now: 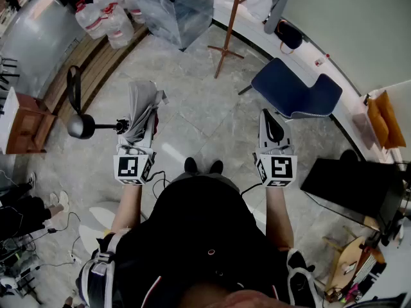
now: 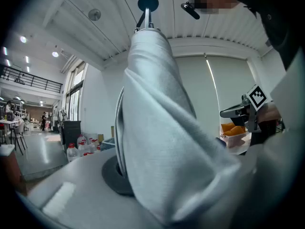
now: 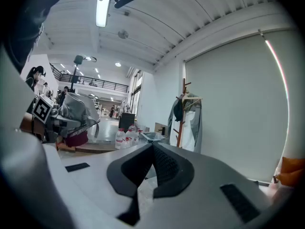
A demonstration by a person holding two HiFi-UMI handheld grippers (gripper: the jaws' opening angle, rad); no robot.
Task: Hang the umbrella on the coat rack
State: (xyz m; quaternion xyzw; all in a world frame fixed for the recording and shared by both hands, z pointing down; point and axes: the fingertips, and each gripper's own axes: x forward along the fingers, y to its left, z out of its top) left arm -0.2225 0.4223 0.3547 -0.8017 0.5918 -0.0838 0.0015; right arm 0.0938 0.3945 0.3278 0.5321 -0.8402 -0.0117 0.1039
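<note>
One step of the task looks done: the pickup. Left tongs (image 1: 136, 140) are clamped on the folded grey umbrella (image 1: 142, 108), which is carried clear of the floor (image 1: 192, 117). In the left gripper view its fabric fills the jaws, with the tip pointing up. Right tongs (image 1: 271, 130) are pressed together with nothing between them, held level beside the left.

Left to do, as I judge it: walk to the coat rack (image 1: 228, 18), lift the umbrella, and hook it on a peg. The rack stands well apart, ahead and slightly right.

Room to move:
- The stone floor between the person and the rack is bare and gives a direct path.
- A blue chair (image 1: 295, 92) sits right of that path, near the rack's foot.
- Water bottles (image 1: 103, 15) are off to the left, well clear.
- A black stand (image 1: 80, 126) is just beside the umbrella on the left and is the nearest snag.
- The right gripper view shows garments (image 3: 188, 120) already on the rack. The wall (image 3: 238, 104) is close behind it, so free pegs may be few.
</note>
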